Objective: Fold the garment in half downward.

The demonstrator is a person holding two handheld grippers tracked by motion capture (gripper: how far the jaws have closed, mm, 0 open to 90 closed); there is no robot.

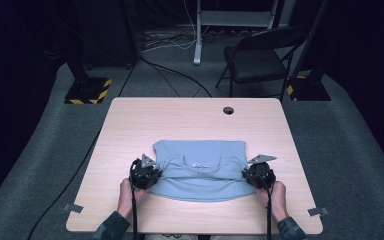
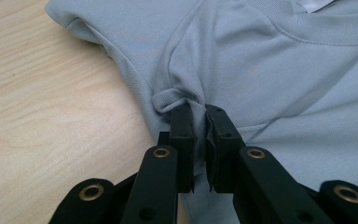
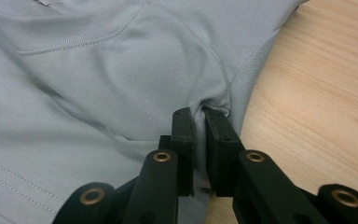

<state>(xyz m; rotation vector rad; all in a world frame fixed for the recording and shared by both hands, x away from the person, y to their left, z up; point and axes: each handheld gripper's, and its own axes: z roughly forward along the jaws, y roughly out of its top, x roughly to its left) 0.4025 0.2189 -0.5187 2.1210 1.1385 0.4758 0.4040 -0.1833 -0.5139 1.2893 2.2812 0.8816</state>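
Crosswise on the table (image 1: 130, 125), collar facing away, the folded shirt (image 1: 200, 172) is pinched by both grippers (image 1: 145, 172) (image 1: 258, 172).

Surface: my light wooden table (image 1: 130, 130), with a round cable hole (image 1: 228, 110) near the far edge.
Lying on it: my folded light-blue T-shirt (image 1: 200, 172), nearer me than the hole, flat on the wood.
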